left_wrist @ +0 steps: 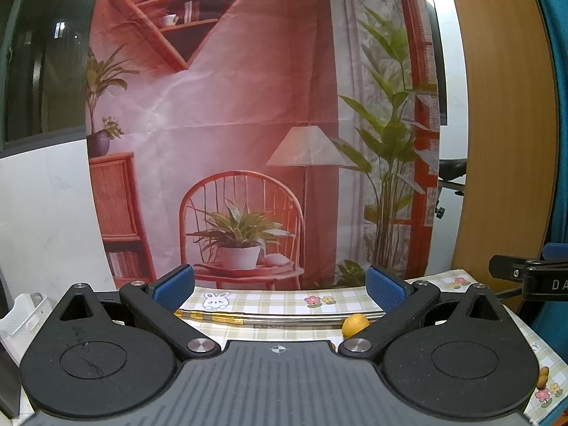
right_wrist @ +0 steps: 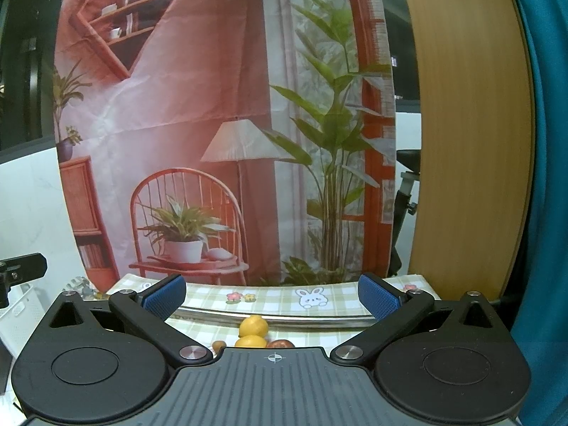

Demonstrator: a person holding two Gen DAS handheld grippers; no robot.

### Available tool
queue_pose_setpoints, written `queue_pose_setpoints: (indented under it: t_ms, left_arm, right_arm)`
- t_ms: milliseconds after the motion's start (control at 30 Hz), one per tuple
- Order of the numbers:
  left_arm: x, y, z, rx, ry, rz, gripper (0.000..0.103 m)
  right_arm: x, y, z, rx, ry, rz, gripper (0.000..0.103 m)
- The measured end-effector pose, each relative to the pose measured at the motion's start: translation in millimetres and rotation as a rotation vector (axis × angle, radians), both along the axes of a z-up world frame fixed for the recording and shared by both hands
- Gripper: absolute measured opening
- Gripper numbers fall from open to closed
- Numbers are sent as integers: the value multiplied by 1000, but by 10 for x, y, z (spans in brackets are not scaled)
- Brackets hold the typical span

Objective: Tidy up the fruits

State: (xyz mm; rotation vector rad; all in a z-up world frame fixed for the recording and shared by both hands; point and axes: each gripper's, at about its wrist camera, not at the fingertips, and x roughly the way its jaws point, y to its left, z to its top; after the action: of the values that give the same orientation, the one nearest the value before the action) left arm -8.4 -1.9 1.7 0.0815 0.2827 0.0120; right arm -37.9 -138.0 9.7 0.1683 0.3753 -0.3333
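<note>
In the right wrist view a yellow lemon (right_wrist: pixel 253 326) lies on the checked tablecloth (right_wrist: pixel 277 296), with a second yellow fruit (right_wrist: pixel 251 341), a small brown fruit (right_wrist: pixel 219 345) and a red fruit (right_wrist: pixel 280 343) just below it, half hidden by the gripper body. My right gripper (right_wrist: pixel 271 298) stands open above them, holding nothing. The left wrist view shows one yellow lemon (left_wrist: pixel 355 325) by the right finger of my left gripper (left_wrist: pixel 280 289), which is open and empty. A small orange-brown fruit (left_wrist: pixel 543 376) peeks out at the far right.
A metal rod (left_wrist: pixel 284 317) lies across the table behind the fruit, also the metal rod (right_wrist: pixel 301 316) in the right view. A white slotted basket (left_wrist: pixel 21 319) stands at the left. A printed backdrop (left_wrist: pixel 230 124) hangs behind the table, a wooden panel (left_wrist: pixel 504 124) at the right.
</note>
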Motion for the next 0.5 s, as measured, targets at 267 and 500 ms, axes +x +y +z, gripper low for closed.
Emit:
queue_pose_setpoints:
  t_ms: [267, 500]
  left_arm:
    - [-11, -6, -2, 4, -3, -6, 103]
    - [-9, 2, -2, 1, -2, -9, 103]
  right_arm:
    - [-8, -2, 12, 2, -1, 4, 103]
    - [-6, -10, 25, 2, -1, 5, 103]
